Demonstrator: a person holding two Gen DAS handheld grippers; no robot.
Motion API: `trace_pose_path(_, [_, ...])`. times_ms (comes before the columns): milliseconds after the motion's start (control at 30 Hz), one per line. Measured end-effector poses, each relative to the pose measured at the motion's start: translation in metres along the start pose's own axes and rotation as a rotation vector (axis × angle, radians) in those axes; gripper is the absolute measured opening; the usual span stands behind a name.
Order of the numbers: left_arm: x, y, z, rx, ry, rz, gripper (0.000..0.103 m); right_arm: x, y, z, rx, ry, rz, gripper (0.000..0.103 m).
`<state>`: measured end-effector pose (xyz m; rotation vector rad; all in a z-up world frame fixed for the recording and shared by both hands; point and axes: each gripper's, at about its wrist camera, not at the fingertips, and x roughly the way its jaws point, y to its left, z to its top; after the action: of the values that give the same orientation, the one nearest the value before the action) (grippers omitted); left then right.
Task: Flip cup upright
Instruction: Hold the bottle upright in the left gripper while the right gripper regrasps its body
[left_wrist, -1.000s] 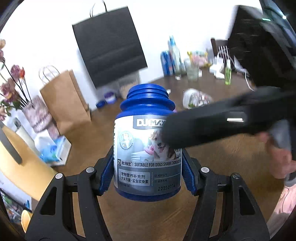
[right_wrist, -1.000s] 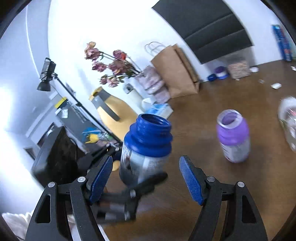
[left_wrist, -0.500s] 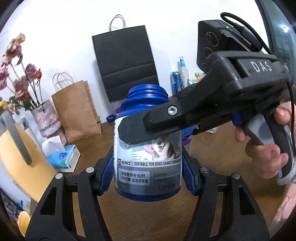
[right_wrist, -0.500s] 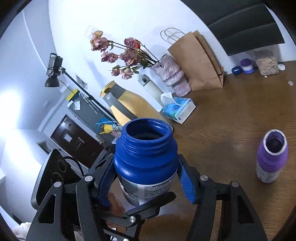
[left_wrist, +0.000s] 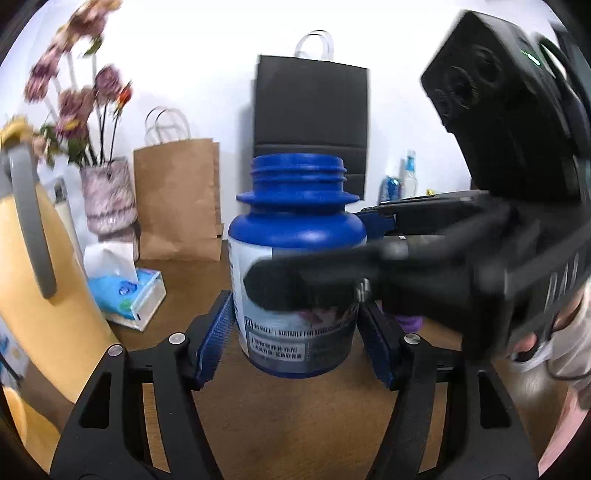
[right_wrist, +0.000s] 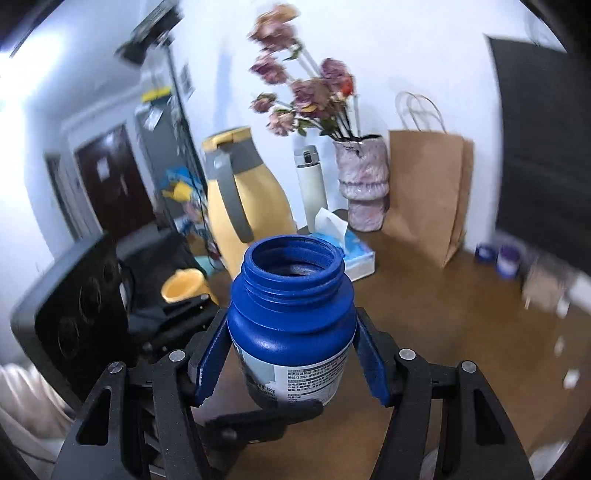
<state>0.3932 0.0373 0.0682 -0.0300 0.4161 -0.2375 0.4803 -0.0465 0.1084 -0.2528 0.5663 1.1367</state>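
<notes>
An open blue bottle (left_wrist: 297, 236) with a white pet-supplement label is held upright in the air, mouth up, above the brown table (left_wrist: 266, 406). My right gripper (right_wrist: 291, 362) is shut on the bottle (right_wrist: 291, 325), its blue pads against both sides. In the left wrist view the right gripper's black finger crosses the label. My left gripper (left_wrist: 295, 332) has its blue pads (left_wrist: 216, 332) standing a little off the bottle's sides, with gaps showing, so it is open around it.
A yellow jug (right_wrist: 243, 199), a tissue box (right_wrist: 351, 254), a vase of dried flowers (right_wrist: 364, 181), a brown paper bag (right_wrist: 428, 192) and a black bag (left_wrist: 310, 122) stand at the back. A yellow cup (right_wrist: 183, 288) sits at the left.
My right gripper came in from the side and shut on the bottle. My left gripper's pads, tight on the bottle before, have now spread off it.
</notes>
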Motion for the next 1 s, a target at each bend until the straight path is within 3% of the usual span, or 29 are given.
trace_pose_path(100, [0.016,0.013,-0.001,-0.059,-0.021,0.006,0.06,0.017,0.004,0.0,-0.197,-0.001,-0.048,0.068])
trace_pose_path(167, [0.026,0.019,-0.004,-0.104,-0.02,0.016,0.06,0.028,-0.004,-0.001,-0.238,0.0,-0.038,0.068])
trace_pose_path(400, [0.064,0.025,-0.015,-0.135,0.003,0.095,0.06,0.062,-0.051,-0.008,-0.152,0.026,0.079,0.068])
trace_pose_path(500, [0.069,0.027,-0.019,-0.148,0.009,0.087,0.06,0.065,-0.055,-0.015,-0.143,0.009,0.087,0.068])
trace_pose_path(800, [0.046,0.021,-0.03,-0.155,-0.035,0.141,0.06,0.057,-0.02,-0.02,-0.159,-0.045,0.026,0.068])
trace_pose_path(1000, [0.023,0.023,-0.054,-0.188,0.006,0.163,0.06,0.064,0.003,-0.039,-0.146,-0.028,0.082,0.068])
